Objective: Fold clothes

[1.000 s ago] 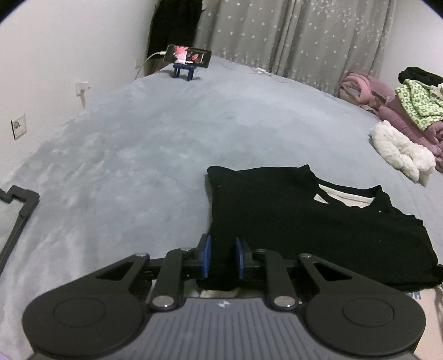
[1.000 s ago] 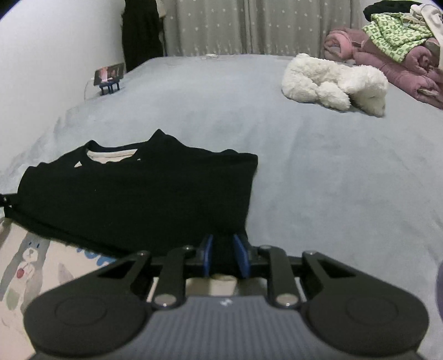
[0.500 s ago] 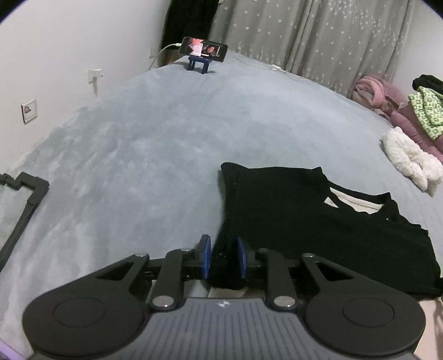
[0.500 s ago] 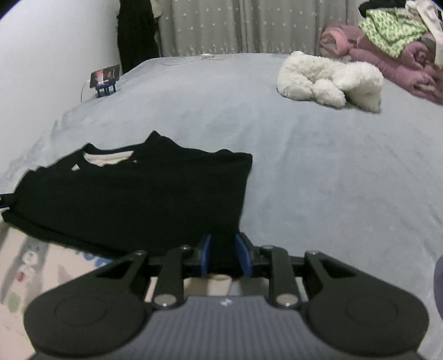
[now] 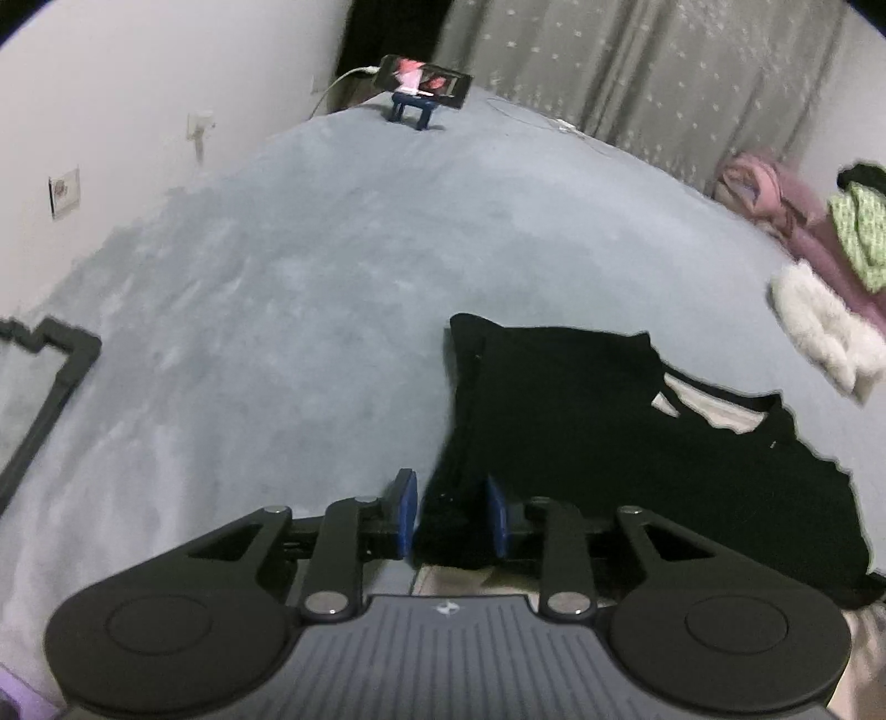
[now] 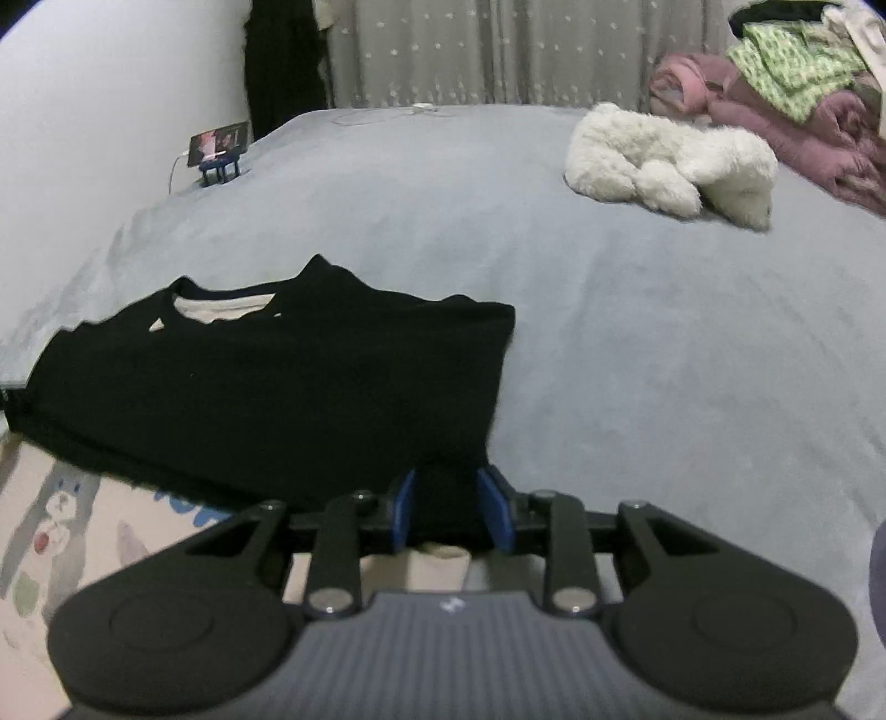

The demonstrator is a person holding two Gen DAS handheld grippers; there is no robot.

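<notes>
Both grippers, left gripper (image 5: 449, 516) & right gripper (image 6: 449, 510), are opening w/ black shirt (image 6: 277, 376) corners between pads, prob. releasing the fold now lying flat on bed (image 6: 637, 343).

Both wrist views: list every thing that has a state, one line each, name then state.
black shirt: folded flat on the bed, cream inner collar showing.
left gripper: jaws opening, shirt edge between them.
right gripper: jaws opening, shirt edge between them.
phone: propped on a stand, screen lit, cable plugged in.
curtain: drawn shut.
</notes>
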